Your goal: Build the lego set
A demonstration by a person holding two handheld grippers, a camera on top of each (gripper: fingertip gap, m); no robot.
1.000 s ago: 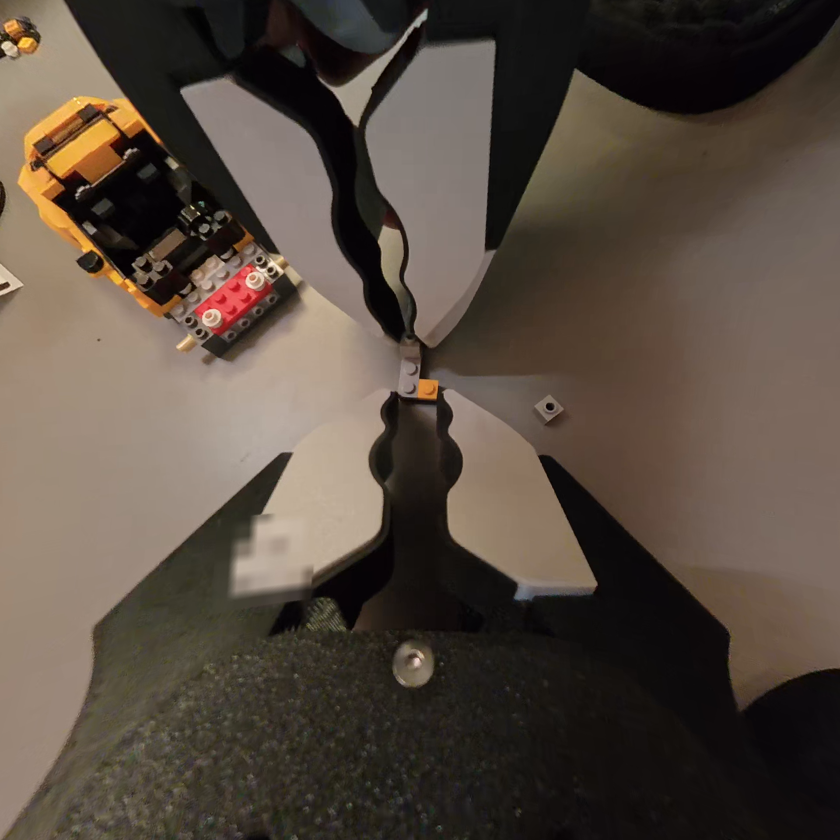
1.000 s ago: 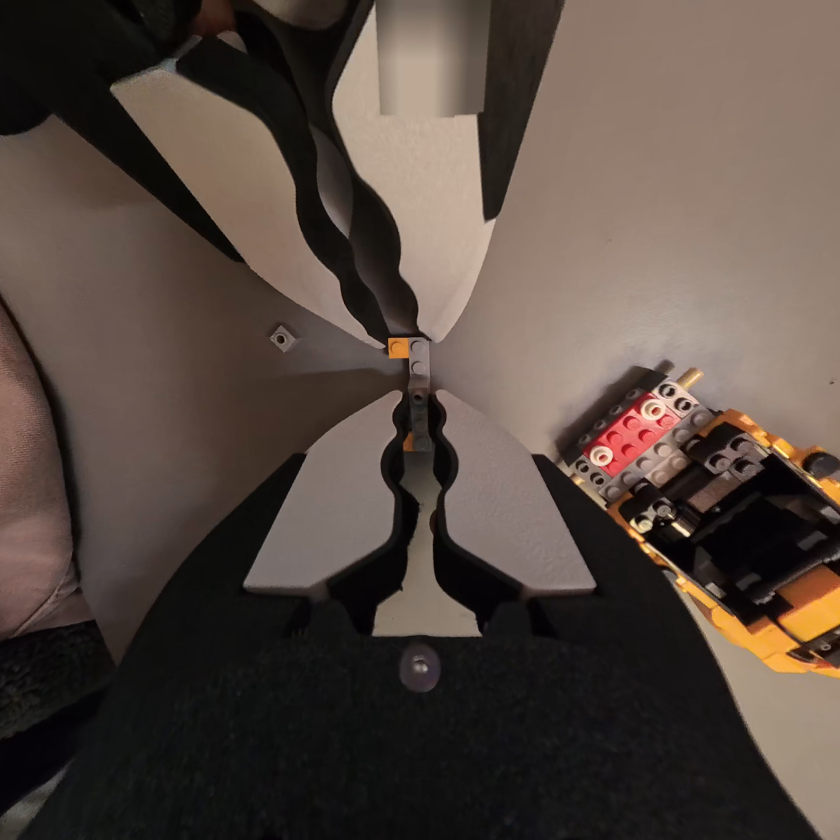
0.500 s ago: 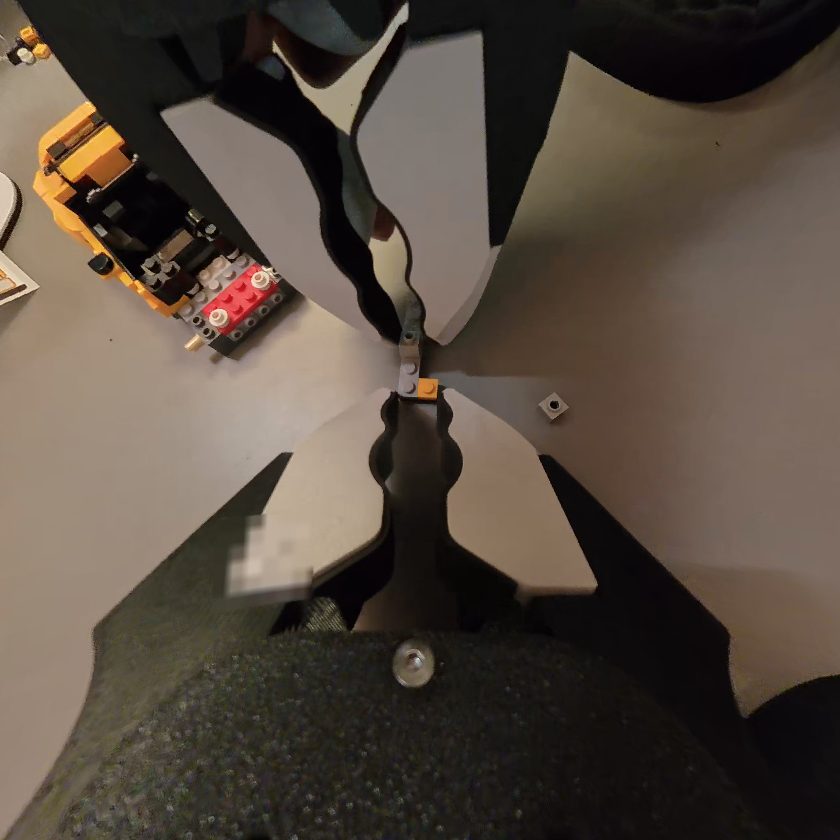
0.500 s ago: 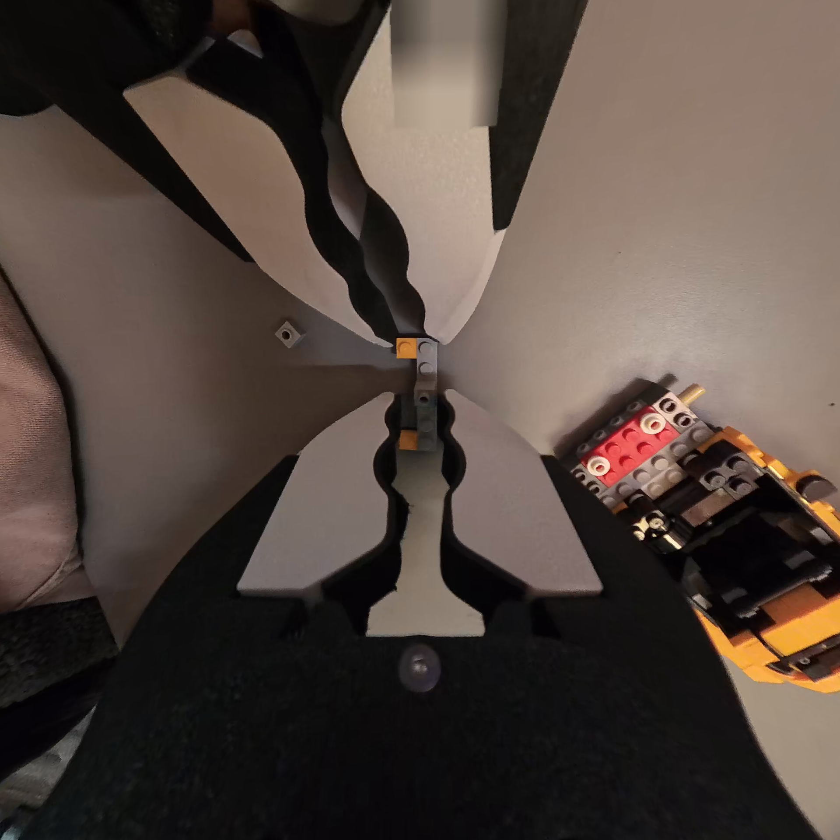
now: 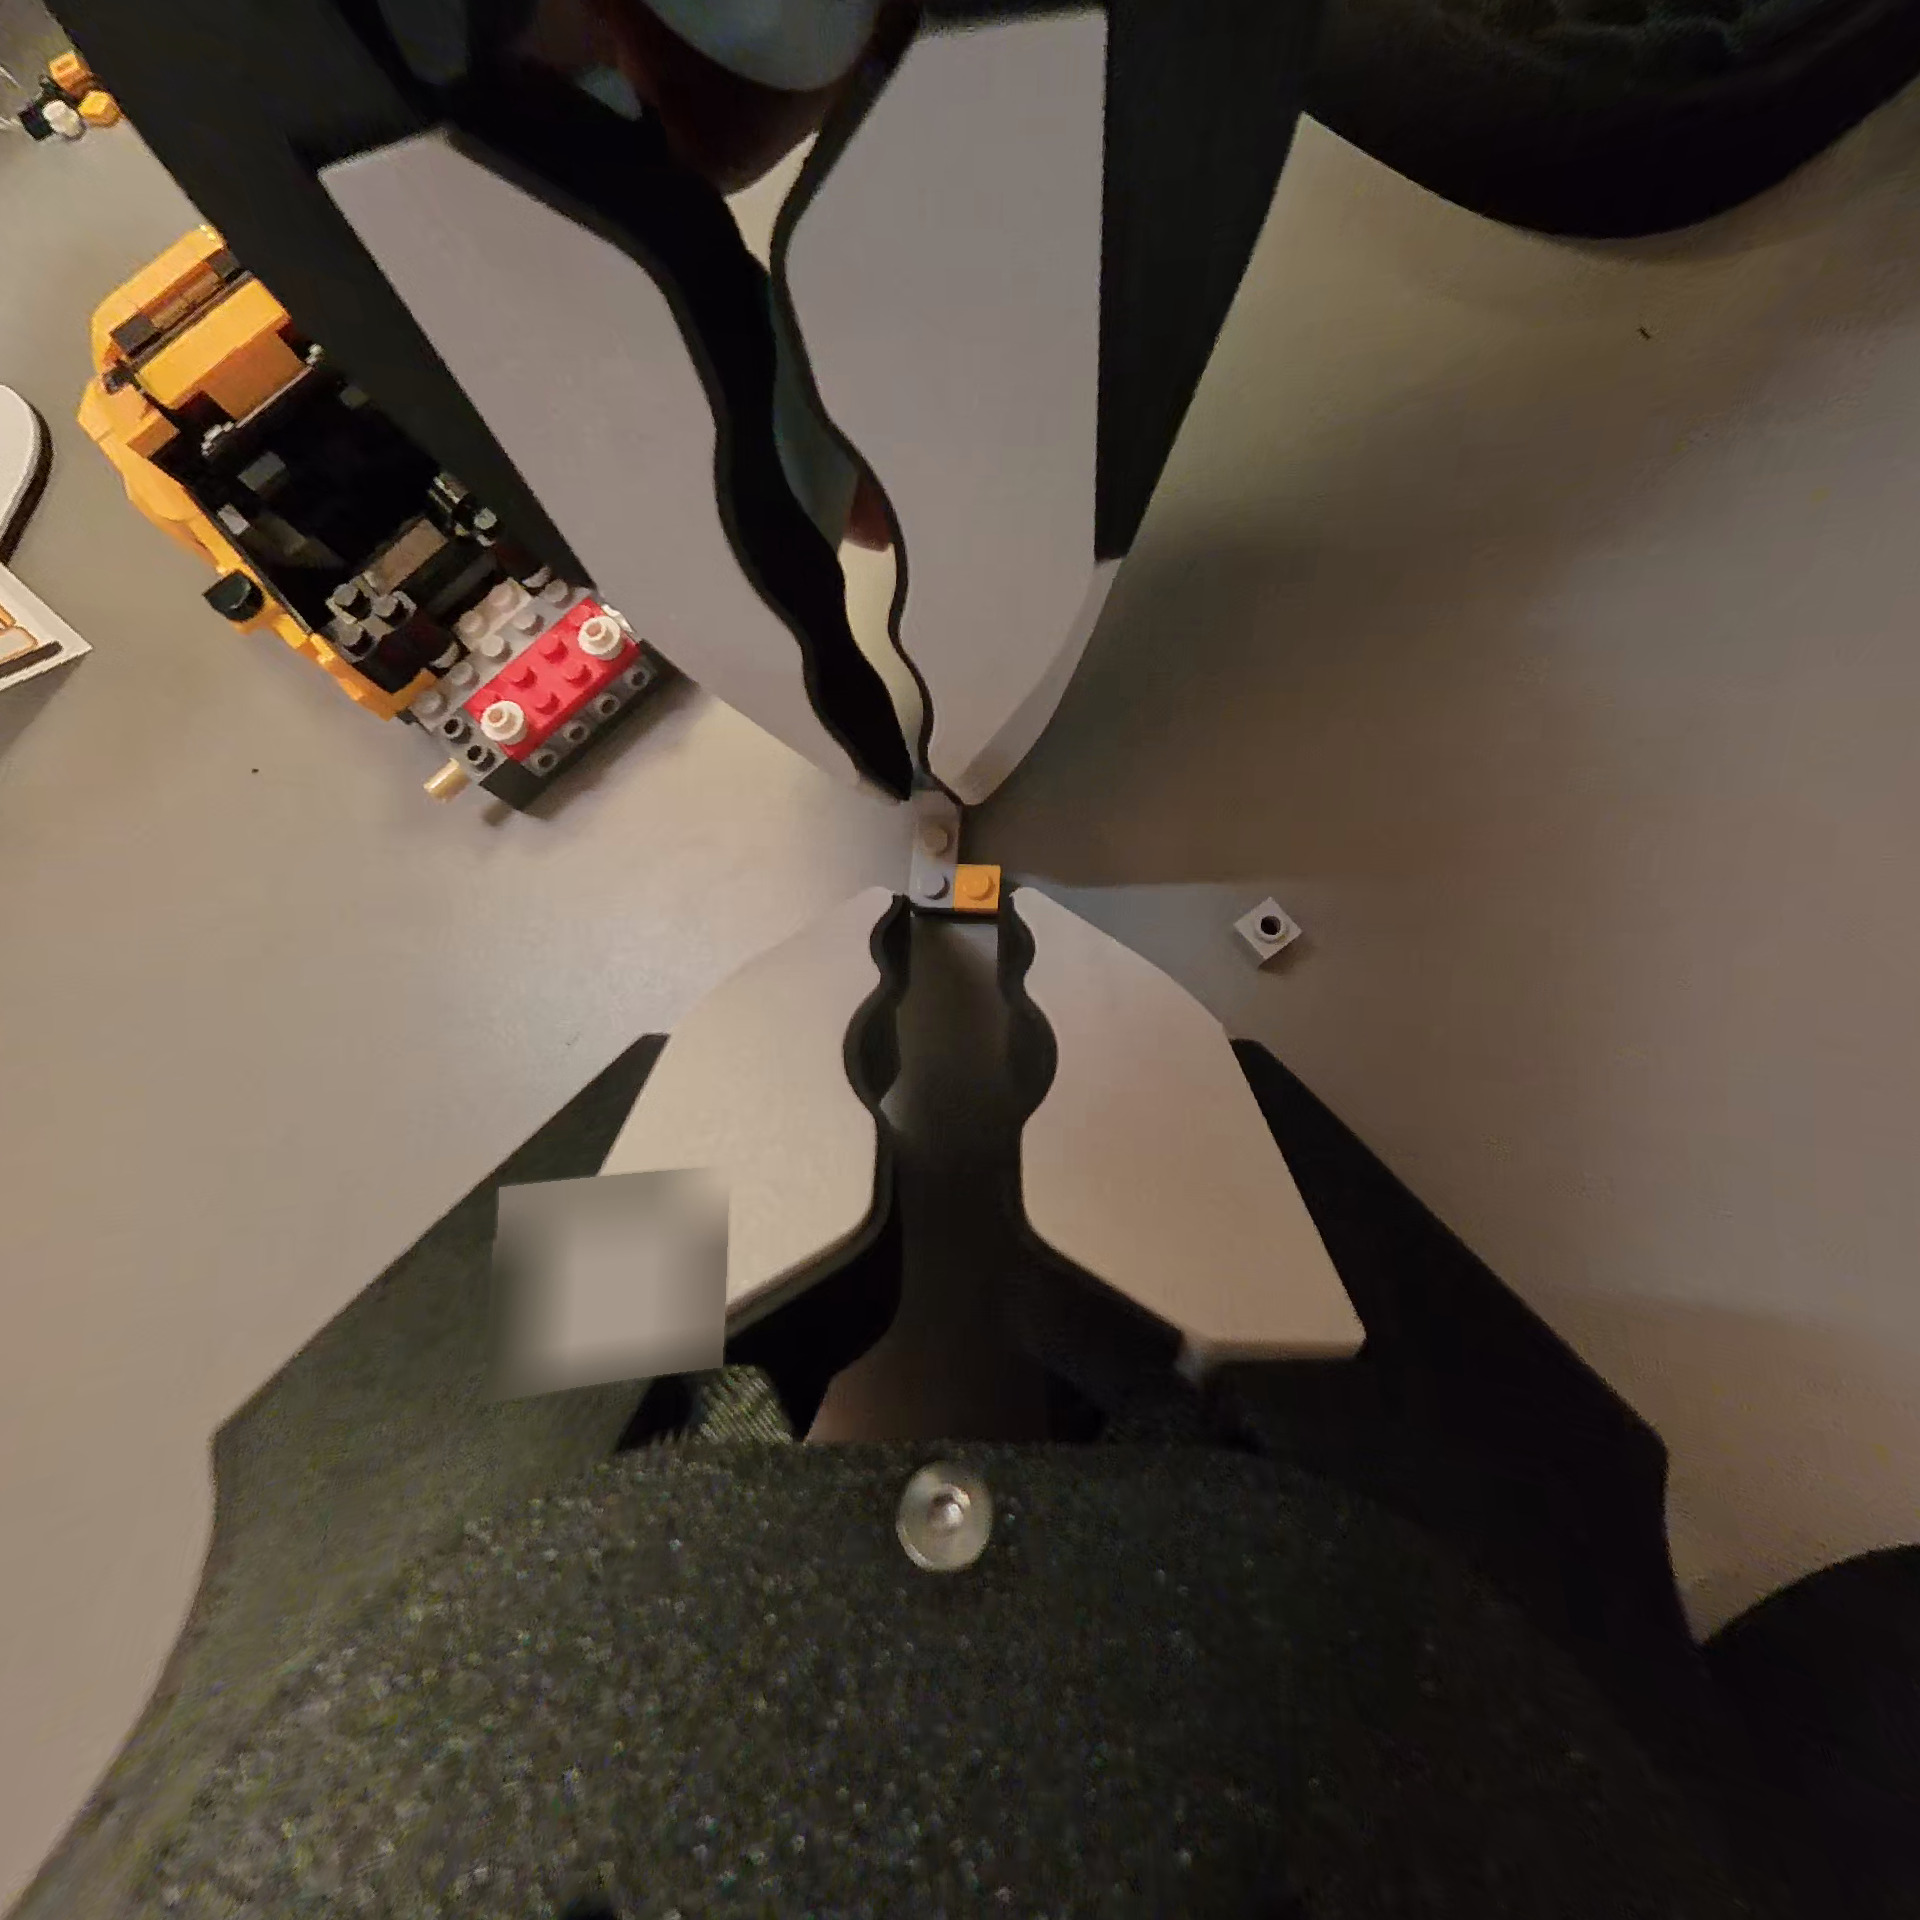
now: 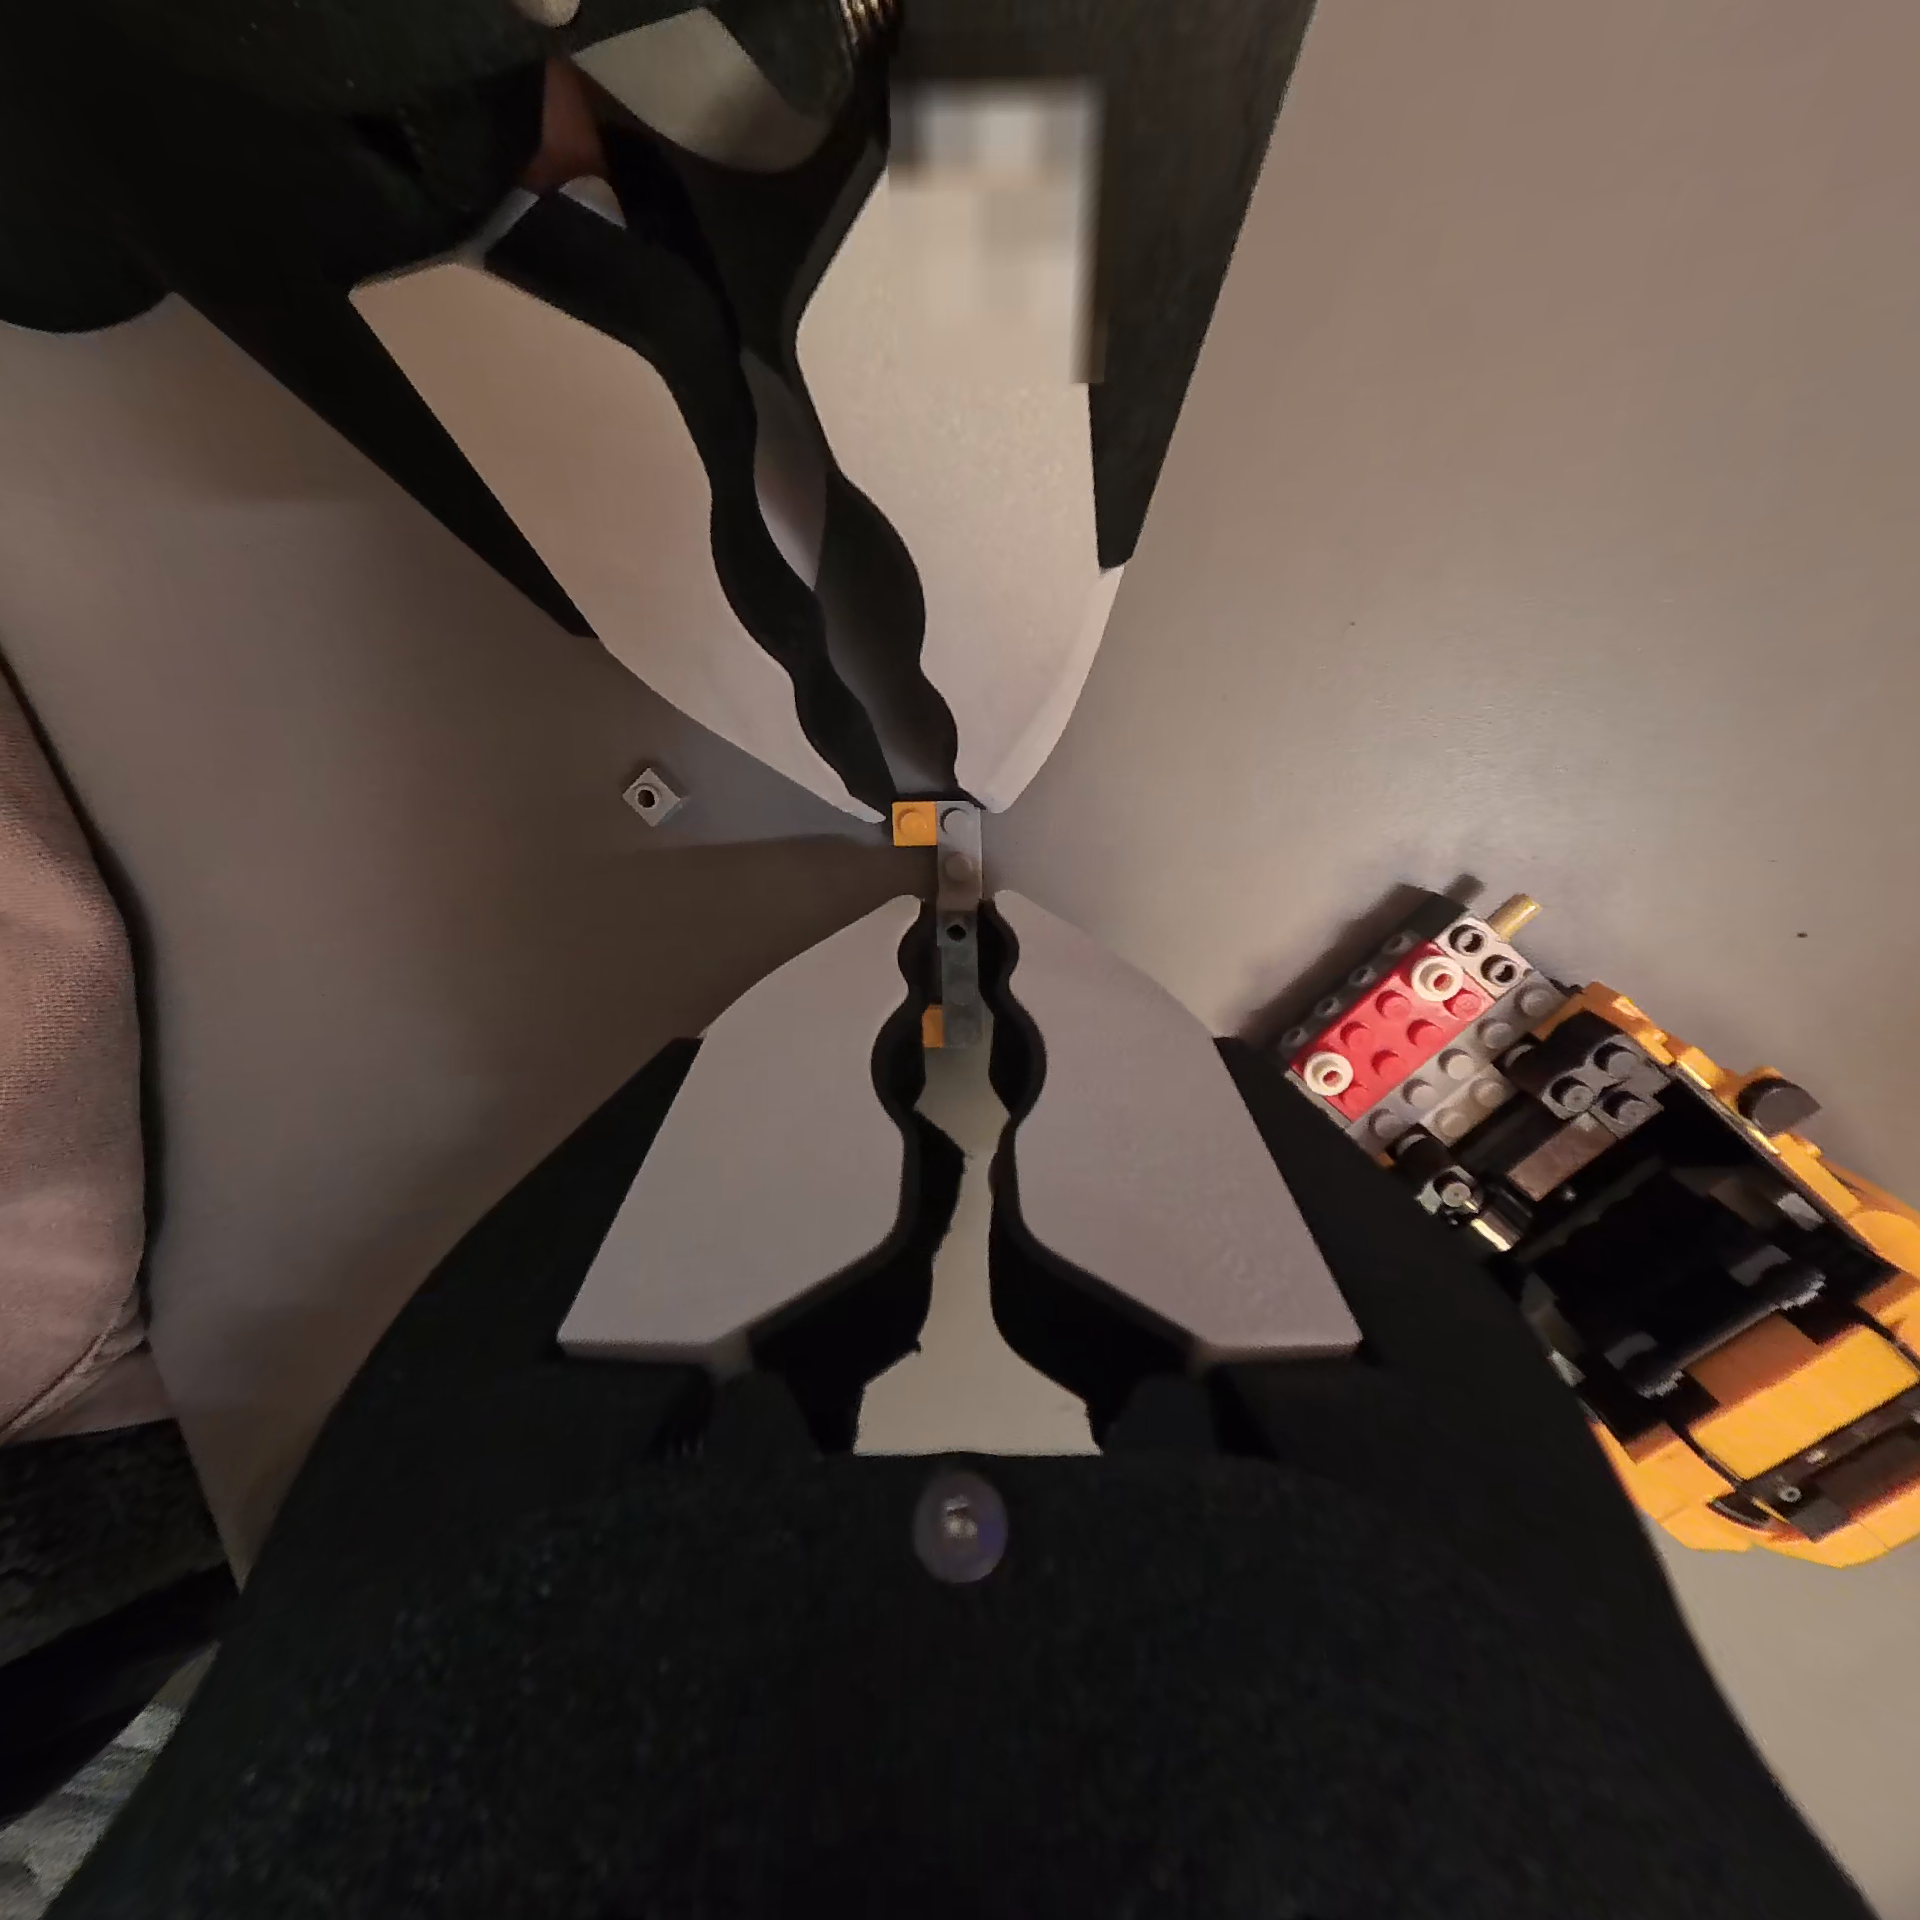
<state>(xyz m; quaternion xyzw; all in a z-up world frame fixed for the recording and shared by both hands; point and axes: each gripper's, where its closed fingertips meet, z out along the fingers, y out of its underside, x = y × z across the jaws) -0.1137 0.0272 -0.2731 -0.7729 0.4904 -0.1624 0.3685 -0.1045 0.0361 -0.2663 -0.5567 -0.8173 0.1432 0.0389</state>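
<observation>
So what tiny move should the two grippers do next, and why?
Probably squeeze together. The left hand-held gripper pinches the grey-and-orange plate; the right hand-held gripper pinches the dark grey piece. They overlap tip to tip, but I cannot tell if the studs are fully seated.

brightness: pretty dim and warm in both of my wrist views, the grey table [image 5: 1558,675] goes brownish toward the corners
light source: can't see a lamp; the table looks brightest right of centre in my left view and upper right in my right view
shadows: soft dark wedge on the table beside my left gripper [image 5: 954,914], same wedge shows left of my right gripper [image 6: 954,914]
glare: none really, just a small shine on the screw [image 5: 943,1527] at my base
distortion: heavy fisheye, my fingers [image 6: 727,1195] bow outward, edges stretch
focus: centre bricks sharp enough; the yellow car [image 6: 1662,1299] smears near the frame edge, my black body is grainy
blur patches: pixelated blocks overlaid
</observation>
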